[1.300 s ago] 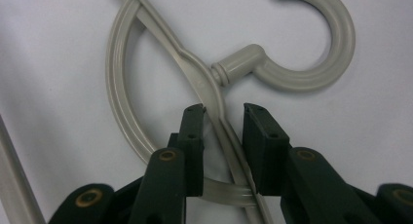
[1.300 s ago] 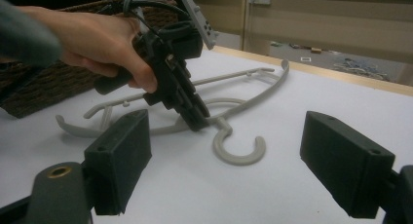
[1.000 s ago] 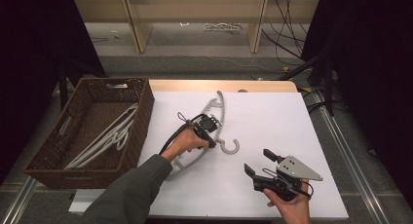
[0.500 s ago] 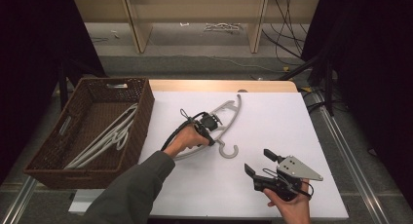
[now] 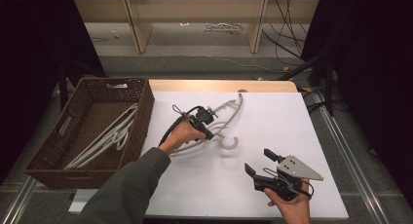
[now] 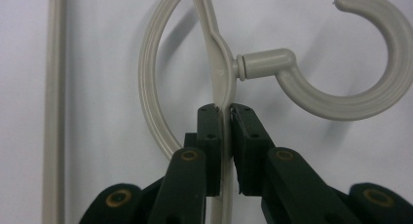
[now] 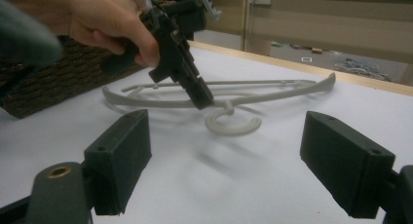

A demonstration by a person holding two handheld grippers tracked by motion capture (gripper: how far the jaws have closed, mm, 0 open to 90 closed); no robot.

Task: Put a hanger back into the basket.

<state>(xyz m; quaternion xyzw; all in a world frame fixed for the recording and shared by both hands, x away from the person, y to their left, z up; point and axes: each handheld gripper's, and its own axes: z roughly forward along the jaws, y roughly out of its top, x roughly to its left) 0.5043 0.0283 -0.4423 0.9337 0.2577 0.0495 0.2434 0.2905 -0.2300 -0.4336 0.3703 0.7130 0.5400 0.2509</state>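
White covers the table point(image 5: 272, 185), a big flat sheet with a strip of wood along its far edge. A brown woven basket point(image 5: 141, 112) sits at the left end, touching the white sheet. Inside it lie a few pale hangers point(image 5: 104, 141), piled loosely.

1 more hanger point(image 5: 229, 111) is out on the white sheet, near the middle and just beside the basket. It is pale grey plastic. 1 end lies on the sheet and the rest looks a bit tilted up. Its round hook point(image 6: 360, 78) points toward the person and rests close to the sheet.

A person's left arm in a grey sleeve point(image 5: 124, 190) comes in from the bottom. The left hand point(image 5: 178, 136) holds the left gripper point(image 5: 210, 135), and a black cable point(image 5: 176, 114) loops off its back. Its 2 black jaws have just been closing, and now they pinch the thin bar of the hanger right next to the hook's neck. The pads point(image 6: 210, 131) press on both sides of the bar.

The right gripper point(image 5: 258, 161) is low on the right, well apart from the hanger, held in the right hand point(image 5: 291, 208). Its 2 jaws are spread wide with nothing between them. A grey plate point(image 5: 299, 166) with 3 corners sits on top.
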